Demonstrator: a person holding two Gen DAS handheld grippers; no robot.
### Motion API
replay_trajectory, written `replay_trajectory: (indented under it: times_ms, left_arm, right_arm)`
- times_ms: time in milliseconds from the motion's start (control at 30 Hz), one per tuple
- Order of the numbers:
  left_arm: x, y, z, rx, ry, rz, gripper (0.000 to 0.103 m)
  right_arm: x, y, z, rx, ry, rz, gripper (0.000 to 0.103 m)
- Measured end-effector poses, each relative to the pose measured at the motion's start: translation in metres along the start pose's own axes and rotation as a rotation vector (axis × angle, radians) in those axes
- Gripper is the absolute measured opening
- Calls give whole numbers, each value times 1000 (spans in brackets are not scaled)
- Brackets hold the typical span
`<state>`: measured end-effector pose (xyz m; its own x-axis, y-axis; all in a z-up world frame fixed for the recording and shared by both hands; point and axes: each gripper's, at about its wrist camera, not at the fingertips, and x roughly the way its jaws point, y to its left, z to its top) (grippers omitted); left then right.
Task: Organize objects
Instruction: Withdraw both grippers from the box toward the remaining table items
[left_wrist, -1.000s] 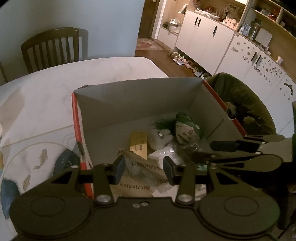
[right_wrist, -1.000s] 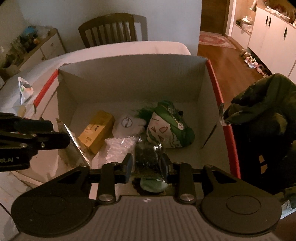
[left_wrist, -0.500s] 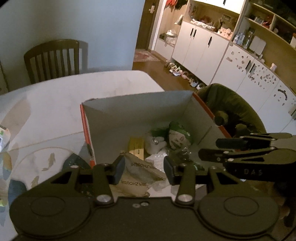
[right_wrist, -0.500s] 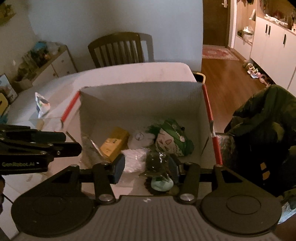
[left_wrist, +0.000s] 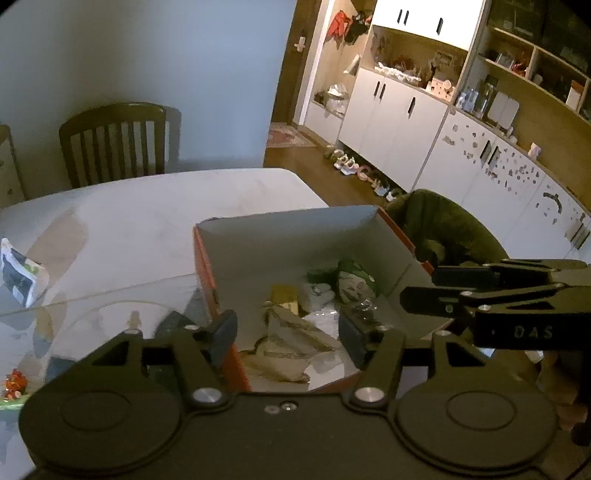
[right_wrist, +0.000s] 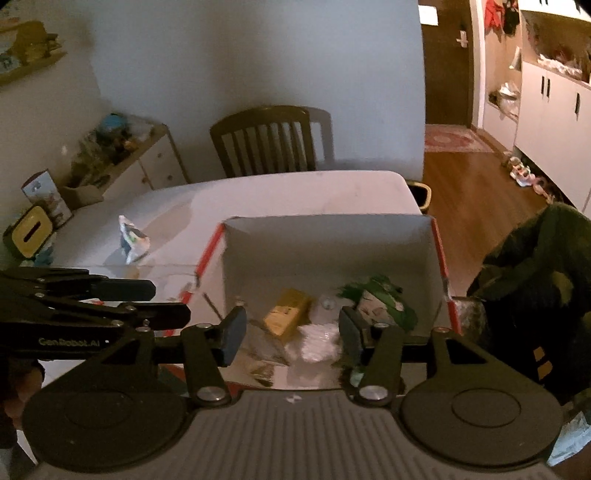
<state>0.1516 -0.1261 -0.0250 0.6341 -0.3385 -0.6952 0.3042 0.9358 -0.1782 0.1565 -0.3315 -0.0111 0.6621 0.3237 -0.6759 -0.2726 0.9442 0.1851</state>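
- The cardboard box (right_wrist: 332, 240) with red outer sides stands on the white table (right_wrist: 288, 192) near its right edge; it is open at the top. It looks light but wide and its walls will bend, so I judge that it is better to hold it at two opposite rims.
- The crumpled brown paper bag (left_wrist: 291, 339) lies inside the box at the near wall. It is soft and light; a pinch on a fold should be enough.
- The green and white soft toy (right_wrist: 380, 299) lies at the far right of the box floor, beside a small yellow carton (right_wrist: 286, 312). The toy will yield, the carton is stiff.
- The white plastic wrap (right_wrist: 319, 341) lies in front of them, thin and slippery.
- A small printed packet (right_wrist: 131, 238) stands on the table, well apart from the box, to its left.
- The left gripper (left_wrist: 286, 334) hangs above the near left corner of the box, its jaws opening, nothing between them.
- The right gripper (right_wrist: 291, 330) hangs above the box, its jaws also opening, and it holds nothing.
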Motion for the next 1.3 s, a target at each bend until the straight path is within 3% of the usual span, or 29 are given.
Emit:
replay_trajectory:
  times_ms: [167, 233, 400, 833, 1300]
  left_arm:
    - [-17, 13, -2, -1, -25, 5, 66]
    - [-23, 21, -4, -3, -32, 9, 73]
    - [-38, 44, -9, -2, -44, 26, 80]
    - [-76, 115, -22, -28, -71, 69, 102]
    - [-92, 201, -46, -43, -61, 160, 103]
  right_arm:
    - [-5, 23, 1, -18, -25, 27, 62]
    - [-5, 31, 1, -18, -29, 38, 62]
    - [-1, 56, 3, -21, -29, 50, 65]
    - [17, 132, 6, -41, -29, 90, 83]
    - [58, 203, 15, -27, 6, 66, 85]
